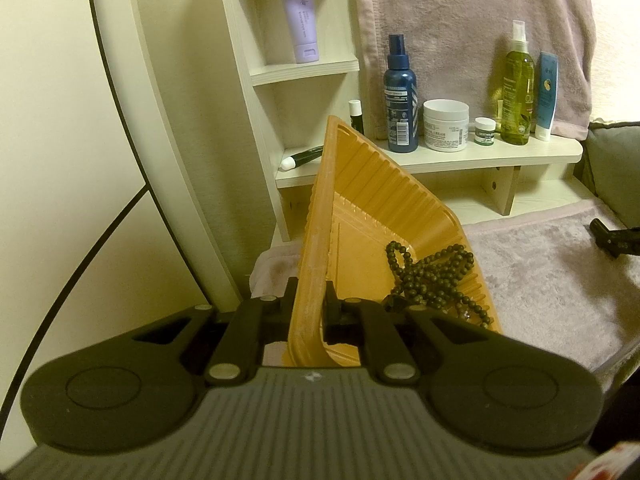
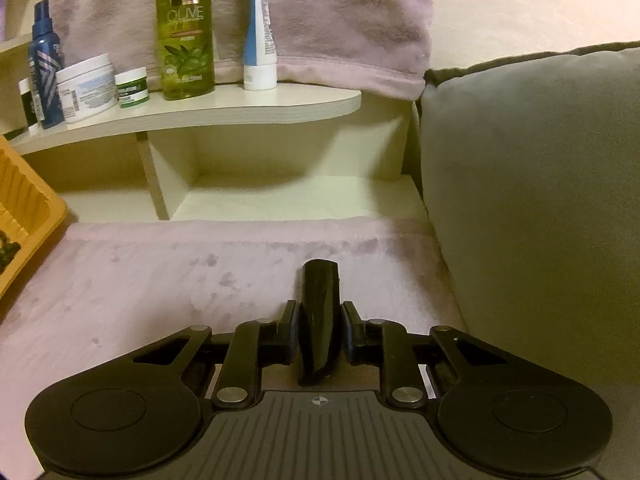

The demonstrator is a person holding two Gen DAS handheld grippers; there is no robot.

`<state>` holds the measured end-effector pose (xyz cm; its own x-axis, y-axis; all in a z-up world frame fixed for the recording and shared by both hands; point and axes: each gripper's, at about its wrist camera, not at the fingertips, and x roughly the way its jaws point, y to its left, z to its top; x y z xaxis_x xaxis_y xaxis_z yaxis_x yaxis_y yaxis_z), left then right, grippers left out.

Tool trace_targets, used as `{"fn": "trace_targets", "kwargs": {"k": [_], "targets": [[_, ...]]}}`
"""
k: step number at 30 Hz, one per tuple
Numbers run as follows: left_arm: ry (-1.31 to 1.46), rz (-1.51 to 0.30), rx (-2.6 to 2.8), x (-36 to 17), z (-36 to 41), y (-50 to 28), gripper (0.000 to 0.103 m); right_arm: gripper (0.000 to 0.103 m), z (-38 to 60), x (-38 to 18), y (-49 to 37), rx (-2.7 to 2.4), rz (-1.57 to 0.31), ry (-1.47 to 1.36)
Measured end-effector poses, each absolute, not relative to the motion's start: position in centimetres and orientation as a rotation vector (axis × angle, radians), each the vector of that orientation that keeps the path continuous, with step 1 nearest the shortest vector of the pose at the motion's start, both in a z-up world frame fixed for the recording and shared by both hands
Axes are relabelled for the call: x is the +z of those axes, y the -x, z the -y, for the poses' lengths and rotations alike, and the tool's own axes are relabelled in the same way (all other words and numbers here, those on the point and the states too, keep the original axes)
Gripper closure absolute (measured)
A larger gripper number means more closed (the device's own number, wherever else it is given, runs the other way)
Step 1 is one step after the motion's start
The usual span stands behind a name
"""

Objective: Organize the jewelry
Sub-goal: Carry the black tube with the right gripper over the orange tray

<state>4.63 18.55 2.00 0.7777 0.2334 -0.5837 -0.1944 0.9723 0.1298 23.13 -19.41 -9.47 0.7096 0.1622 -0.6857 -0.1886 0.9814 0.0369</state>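
My left gripper (image 1: 309, 300) is shut on the near rim of an orange ribbed plastic tray (image 1: 360, 200), which is tilted up on its edge. Dark bead strands (image 1: 432, 280) lie heaped in the tray's low right corner. My right gripper (image 2: 319, 316) is shut on a glossy black oblong object (image 2: 319, 320) and holds it just above the pink fleece cloth (image 2: 200, 276). The tray's corner (image 2: 28, 208) shows at the left edge of the right wrist view. The right gripper's tip (image 1: 612, 236) shows at the right edge of the left wrist view.
A cream shelf (image 1: 460, 156) behind holds a blue spray bottle (image 1: 401, 96), a white cream jar (image 1: 445, 124), a small green-lidded jar (image 1: 485, 130), an olive bottle (image 1: 518, 92) and a blue tube (image 1: 546, 92). A grey cushion (image 2: 540, 200) stands at the right. A lilac tube (image 1: 301, 20) stands on an upper shelf.
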Motion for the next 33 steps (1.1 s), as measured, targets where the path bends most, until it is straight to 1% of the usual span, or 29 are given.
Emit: {"fn": "trace_targets", "kwargs": {"k": [16,33], "targets": [[-0.063,-0.638,0.232,2.0,-18.5,-4.6,0.094,0.081,18.3,-6.8,-18.1,0.244,-0.787,-0.053],[-0.063,-0.636,0.231,2.0,-18.3,-4.6,0.094,0.081,12.7,-2.8,-15.8,0.433,-0.771,-0.075]]}}
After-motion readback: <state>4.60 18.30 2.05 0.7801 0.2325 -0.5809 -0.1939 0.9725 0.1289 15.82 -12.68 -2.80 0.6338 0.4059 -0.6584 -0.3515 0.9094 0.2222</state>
